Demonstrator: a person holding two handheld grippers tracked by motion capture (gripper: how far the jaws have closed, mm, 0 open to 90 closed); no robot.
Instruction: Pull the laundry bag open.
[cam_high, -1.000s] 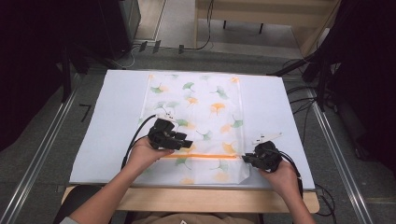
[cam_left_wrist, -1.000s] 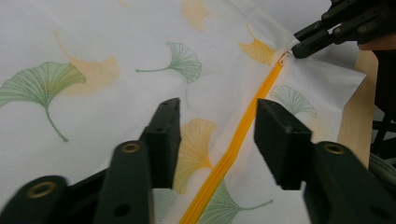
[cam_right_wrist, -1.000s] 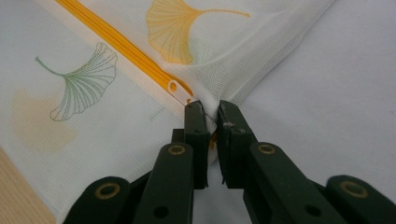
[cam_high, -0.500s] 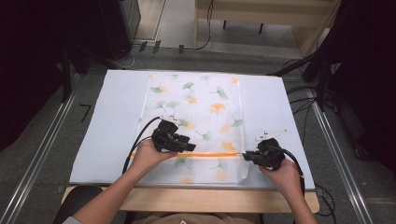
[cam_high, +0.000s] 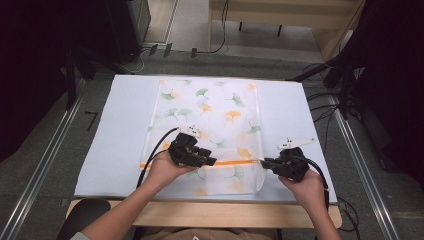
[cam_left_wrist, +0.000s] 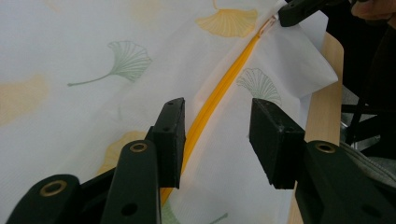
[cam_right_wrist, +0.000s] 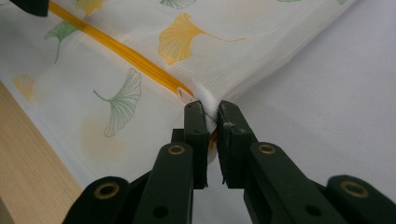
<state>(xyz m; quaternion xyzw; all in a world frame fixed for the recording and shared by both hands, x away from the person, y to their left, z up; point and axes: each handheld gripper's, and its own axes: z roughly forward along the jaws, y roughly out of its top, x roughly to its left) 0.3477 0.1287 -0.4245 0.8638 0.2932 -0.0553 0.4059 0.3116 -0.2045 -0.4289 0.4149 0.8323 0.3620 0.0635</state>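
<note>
Since a second ago my left gripper (cam_high: 209, 162) has slid a little along the orange zipper (cam_high: 235, 162) toward the middle of the mesh bag (cam_high: 215, 115), and my right gripper (cam_high: 265, 162) has lifted the bag's right edge slightly; my left jaws have just been closing in, with the zipper line running between them but not yet pinched. They stand apart in the left gripper view, one pad (cam_left_wrist: 170, 140) resting beside the zipper (cam_left_wrist: 219, 93), the other clear of the fabric. My right jaws are clamped on the bag's corner at the zipper's end (cam_right_wrist: 184, 93), holding it taut. The bag lies flat on the white sheet (cam_high: 110, 130), its zipper running near the table's (cam_high: 215, 215) front edge. I judge this the bracing step before working the zipper: next I need my left jaws to close on the slider or tape while the right one keeps tension, without tearing the thin mesh.
</note>
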